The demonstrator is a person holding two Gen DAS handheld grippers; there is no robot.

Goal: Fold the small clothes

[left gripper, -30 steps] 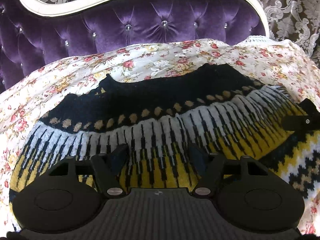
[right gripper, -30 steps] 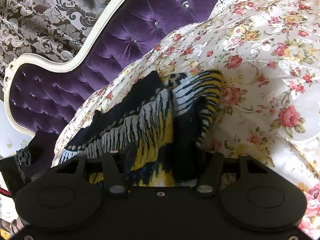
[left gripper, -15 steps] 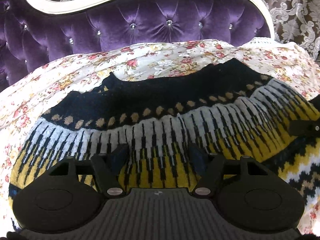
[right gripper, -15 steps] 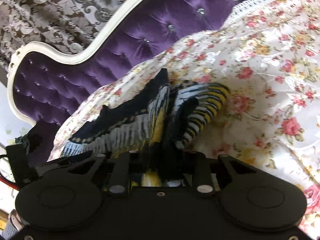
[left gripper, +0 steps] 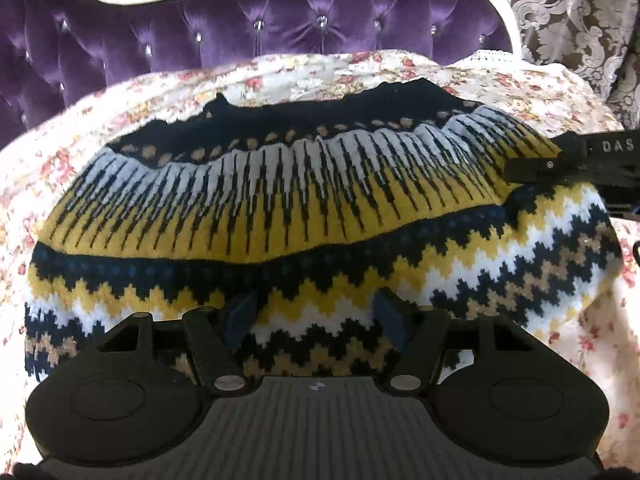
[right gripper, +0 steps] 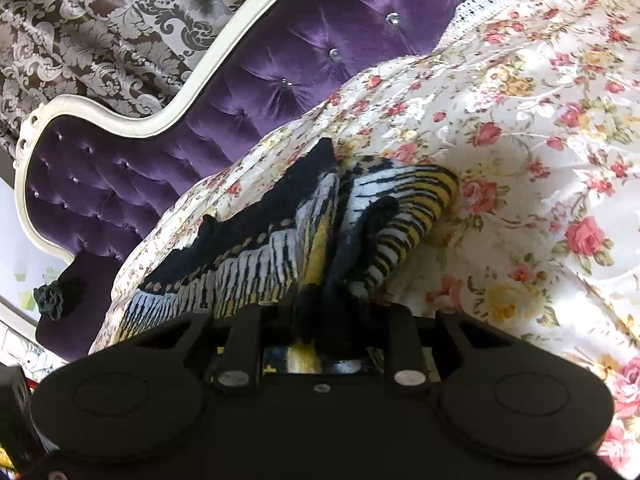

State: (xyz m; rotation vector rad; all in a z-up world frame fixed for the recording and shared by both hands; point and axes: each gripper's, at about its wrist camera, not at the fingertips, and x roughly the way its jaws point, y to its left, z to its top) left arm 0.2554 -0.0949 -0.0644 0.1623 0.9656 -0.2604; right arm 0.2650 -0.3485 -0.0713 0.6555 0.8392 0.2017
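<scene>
A knitted sweater with black, white and yellow stripes and zigzag bands lies spread on a flowered bedspread. Its upper part is folded over the zigzag part. My left gripper hangs open just over the zigzag bands near the sweater's near edge, with nothing pinched. At the right edge of the left wrist view, my right gripper grips the sweater's right side. In the right wrist view the right gripper is shut on bunched sweater fabric, which hides its fingertips.
A purple tufted headboard with a white frame rises behind the bed; patterned wall covering is beyond it. The flowered bedspread stretches to the right of the sweater. A small dark fabric rosette sits by the headboard's end.
The right gripper's jaws have shut on the sweater's edge, and the fabric bunched up between them. The left gripper drew back toward the near edge, from the striped band to the zigzag bands.
</scene>
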